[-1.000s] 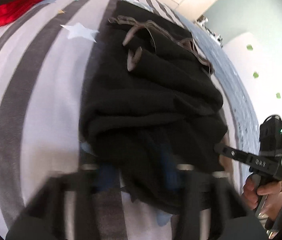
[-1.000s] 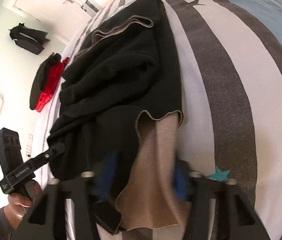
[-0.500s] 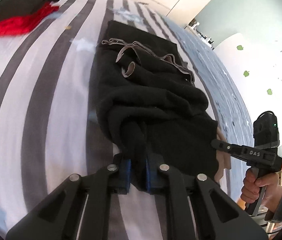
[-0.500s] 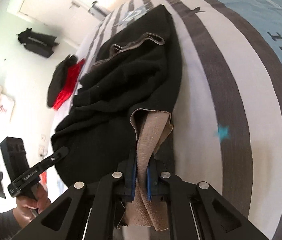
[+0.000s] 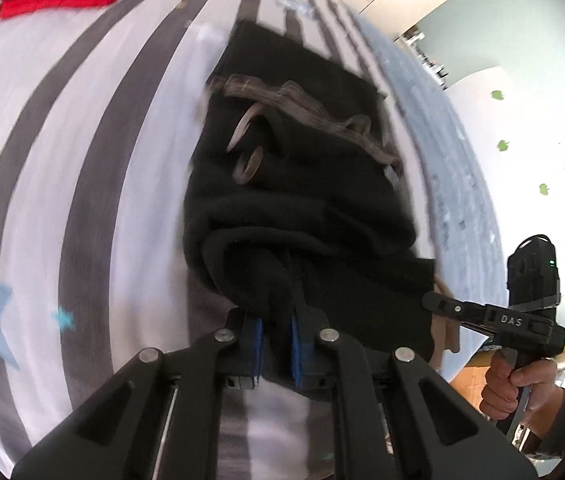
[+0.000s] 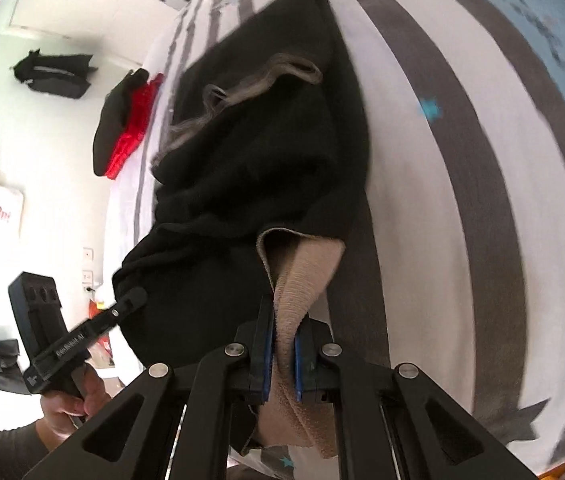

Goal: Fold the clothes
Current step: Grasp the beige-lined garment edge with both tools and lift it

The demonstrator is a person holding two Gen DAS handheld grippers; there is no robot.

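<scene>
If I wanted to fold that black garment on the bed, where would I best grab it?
Probably by the near hem, at its two corners, coming from the near bed edge. The black garment lies lengthwise away from there, so lifting this end should carry it over the far half. Both hand-held grippers already pinch there: left on black cloth, right on the tan lining.

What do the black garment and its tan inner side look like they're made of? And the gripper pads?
Black garment: soft, matte fleece-like knit; it slumps in thick folds. Tan inner side: ribbed knit, fine rows visible. Right gripper pads: blue, probably rubber or foam; unclear.
</scene>
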